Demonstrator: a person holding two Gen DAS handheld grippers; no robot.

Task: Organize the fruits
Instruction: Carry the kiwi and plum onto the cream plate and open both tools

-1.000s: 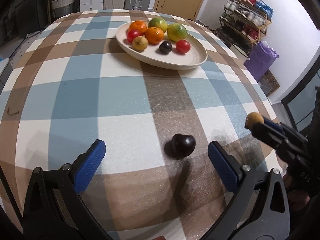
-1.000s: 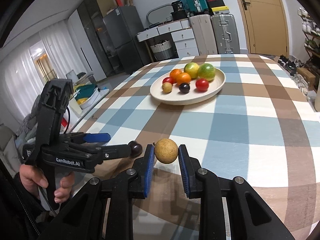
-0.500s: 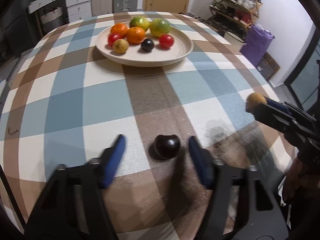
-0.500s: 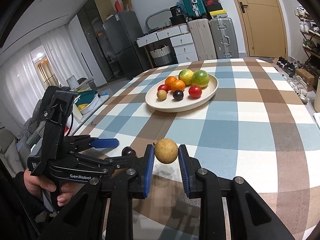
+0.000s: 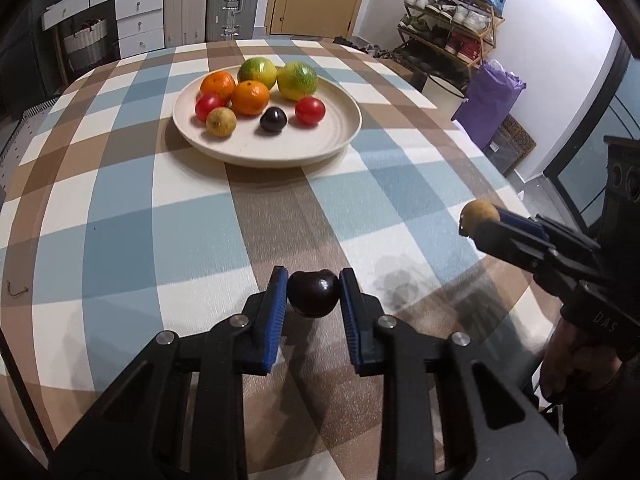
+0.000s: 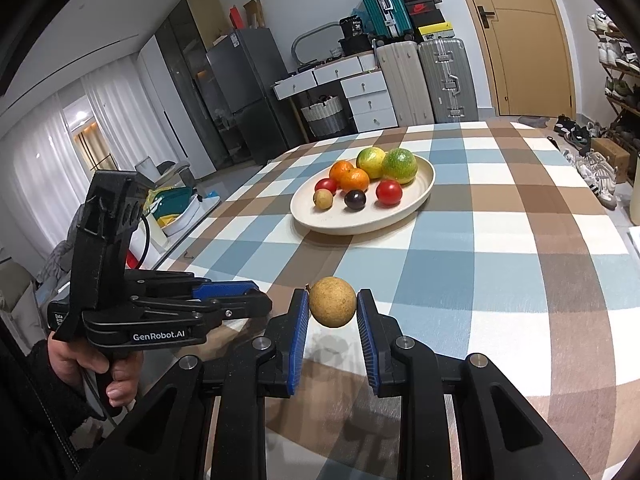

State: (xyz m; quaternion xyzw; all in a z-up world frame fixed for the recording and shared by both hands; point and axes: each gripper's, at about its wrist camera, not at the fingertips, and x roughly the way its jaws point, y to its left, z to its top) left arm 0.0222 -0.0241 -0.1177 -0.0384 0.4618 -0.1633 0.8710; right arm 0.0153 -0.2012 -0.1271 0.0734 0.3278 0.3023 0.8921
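My left gripper [image 5: 313,286] is shut on a dark purple plum [image 5: 313,293], just above the checked tablecloth near its front edge. My right gripper [image 6: 333,307] is shut on a small tan round fruit [image 6: 333,307] and holds it above the table; it also shows at the right of the left wrist view [image 5: 479,216]. A cream plate [image 5: 336,140] at the far middle of the table holds several fruits: oranges, green citrus, red tomatoes, a dark plum and a tan fruit. The plate also shows in the right wrist view [image 6: 424,196].
The left gripper body [image 6: 160,316] and the hand holding it fill the left of the right wrist view. A shoe rack [image 5: 452,20] and a purple bag [image 5: 490,96] stand beyond the table's right edge. Suitcases and drawers line the back wall.
My left gripper moved forward around the dark plum and closed on it; one second ago its jaws were wide open. The right gripper kept hold of the tan fruit and rose slightly.
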